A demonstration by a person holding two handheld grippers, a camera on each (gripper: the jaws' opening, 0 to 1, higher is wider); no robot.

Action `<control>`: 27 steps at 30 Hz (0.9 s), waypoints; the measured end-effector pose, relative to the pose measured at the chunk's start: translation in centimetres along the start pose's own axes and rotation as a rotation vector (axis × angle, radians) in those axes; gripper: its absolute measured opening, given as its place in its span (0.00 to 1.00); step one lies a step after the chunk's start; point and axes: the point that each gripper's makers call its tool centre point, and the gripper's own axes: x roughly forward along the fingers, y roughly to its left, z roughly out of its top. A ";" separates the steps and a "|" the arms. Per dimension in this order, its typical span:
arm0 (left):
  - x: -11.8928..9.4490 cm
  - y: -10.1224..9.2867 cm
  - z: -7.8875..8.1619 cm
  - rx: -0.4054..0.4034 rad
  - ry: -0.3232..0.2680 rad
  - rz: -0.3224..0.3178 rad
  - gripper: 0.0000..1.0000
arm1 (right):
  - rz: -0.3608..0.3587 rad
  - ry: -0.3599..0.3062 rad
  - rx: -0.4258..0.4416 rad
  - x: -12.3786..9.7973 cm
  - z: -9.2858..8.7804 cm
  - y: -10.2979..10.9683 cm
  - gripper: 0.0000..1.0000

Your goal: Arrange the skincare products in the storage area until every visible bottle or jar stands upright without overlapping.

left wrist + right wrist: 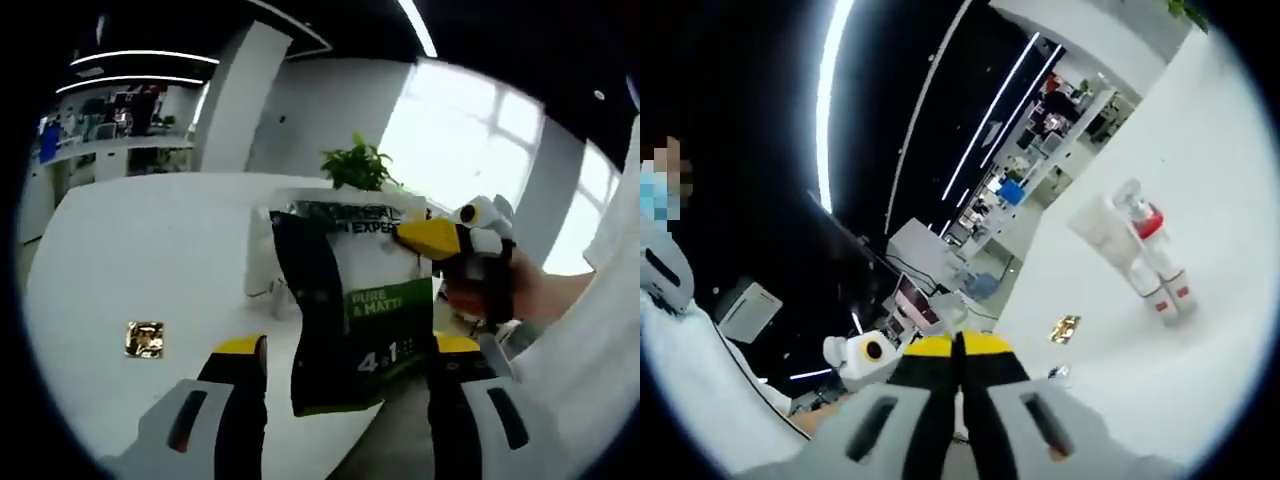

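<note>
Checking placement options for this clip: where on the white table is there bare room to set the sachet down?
Bare tabletop spreads left of the black-and-green sachet, interrupted only by a small gold packet. In the right gripper view, open surface surrounds the white pump bottles. It is crowded around the sachet, where the right gripper pinches its top.

My left gripper view sits close, level, facing across the white table (150, 250); my right gripper view rolls steeply, farther off; both share that table.
</note>
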 end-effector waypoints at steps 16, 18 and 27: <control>-1.3 -3.8 1.6 -0.191 -0.090 -0.305 0.20 | 0.122 -0.050 0.075 0.0 2.0 2.4 0.01; -1.5 -4.1 1.8 -0.212 -0.109 -0.326 0.14 | 0.108 -0.056 0.070 -0.2 2.4 1.9 0.01; -2.2 -5.7 3.5 -0.285 -0.203 -0.407 0.00 | 0.115 -0.081 0.069 -0.2 3.3 1.6 0.02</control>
